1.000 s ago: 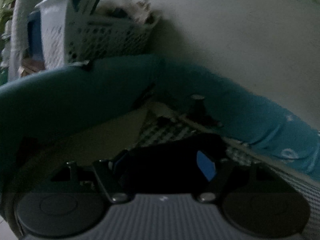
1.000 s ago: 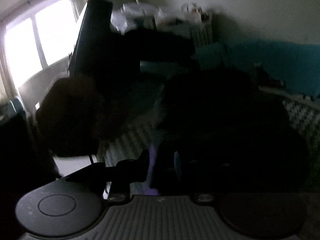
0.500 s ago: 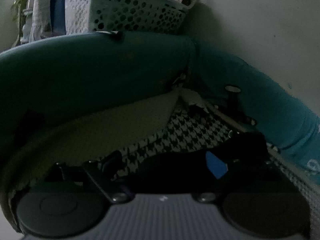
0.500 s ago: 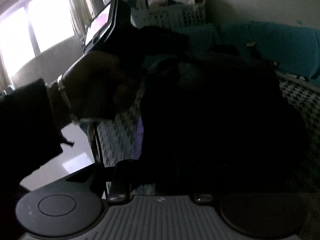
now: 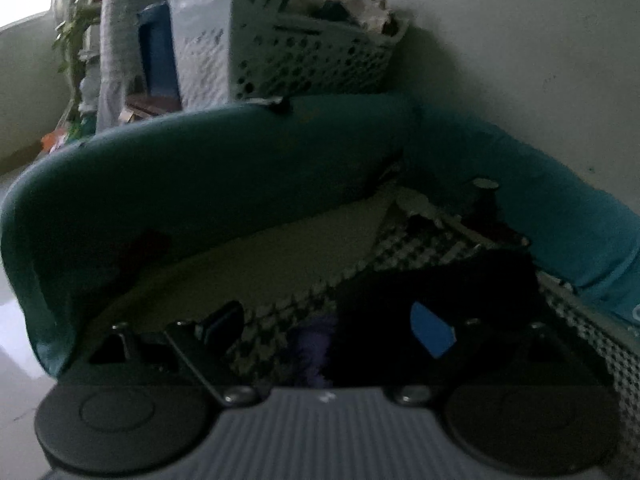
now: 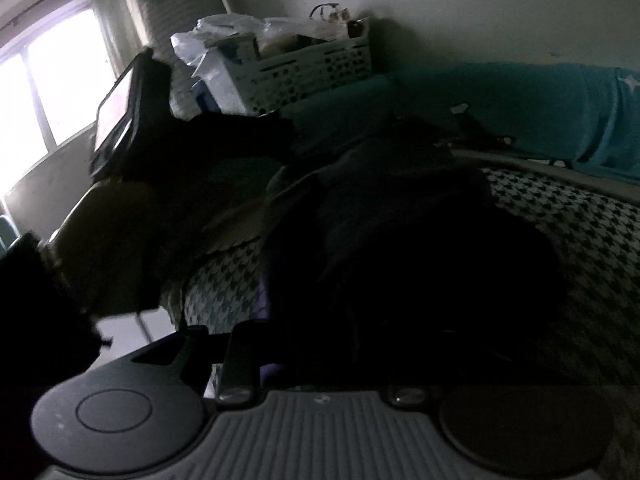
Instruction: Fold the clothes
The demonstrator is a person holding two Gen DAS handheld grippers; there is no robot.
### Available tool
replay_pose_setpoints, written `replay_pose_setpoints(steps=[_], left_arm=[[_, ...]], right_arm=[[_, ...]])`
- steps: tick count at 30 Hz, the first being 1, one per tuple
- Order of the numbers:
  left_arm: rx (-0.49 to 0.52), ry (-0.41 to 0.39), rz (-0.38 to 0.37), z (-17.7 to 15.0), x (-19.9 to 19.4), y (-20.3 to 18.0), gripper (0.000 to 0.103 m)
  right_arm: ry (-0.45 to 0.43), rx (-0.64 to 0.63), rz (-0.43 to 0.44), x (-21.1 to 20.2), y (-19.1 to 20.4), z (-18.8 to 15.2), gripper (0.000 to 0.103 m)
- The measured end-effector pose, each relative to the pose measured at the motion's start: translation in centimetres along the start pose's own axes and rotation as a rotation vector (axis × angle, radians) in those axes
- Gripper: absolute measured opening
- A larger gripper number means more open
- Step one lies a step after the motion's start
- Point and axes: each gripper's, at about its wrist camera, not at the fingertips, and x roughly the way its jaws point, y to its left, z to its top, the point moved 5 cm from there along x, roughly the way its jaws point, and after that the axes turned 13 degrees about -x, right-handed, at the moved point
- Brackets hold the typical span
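A dark garment (image 6: pixel 420 264) lies bunched on the houndstooth seat cover (image 6: pixel 568 216), with a purple piece (image 5: pixel 312 340) under its near edge. My right gripper (image 6: pixel 320 348) is shut on the garment's near edge. The cloth hides its right finger and only the left finger (image 6: pixel 240 360) shows. My left gripper (image 5: pixel 326 326) stands open and wide over the cover. The garment's corner (image 5: pixel 440 280) reaches in beside its blue right pad (image 5: pixel 432 330), which shows bare. In the right wrist view a person's hand (image 6: pixel 104 240) holds the left gripper.
A teal sofa arm (image 5: pixel 200 168) and backrest (image 6: pixel 560 112) ring the seat. A white perforated basket (image 5: pixel 304 60) full of items stands behind the arm against the wall. A bare cushion patch (image 5: pixel 260 256) lies left of the cover. A bright window (image 6: pixel 48 92) is at far left.
The left gripper's fingers have spread apart and the dark cloth no longer fills the gap between them. The person's hand has shifted left and lower in the right wrist view.
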Motion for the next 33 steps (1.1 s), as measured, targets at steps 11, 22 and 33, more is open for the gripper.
replay_pose_setpoints(steps=[11, 22, 33], left_arm=[[-0.031, 0.065, 0.09, -1.0, 2.0, 1.8, 0.102], [-0.072, 0.073, 0.064, -2.9, -2.1, 1.8, 0.103], [-0.026, 0.092, 0.054, -6.9, -6.2, 0.5, 0.103]], right_arm=[[0.117, 0.068, -0.093, 3.3, -2.4, -0.2, 0.03], [0.113, 0.047, -0.146, -0.5, -2.3, 0.2, 0.046], [0.151, 0.011, -0.216, -4.8, -2.3, 1.1, 0.058]])
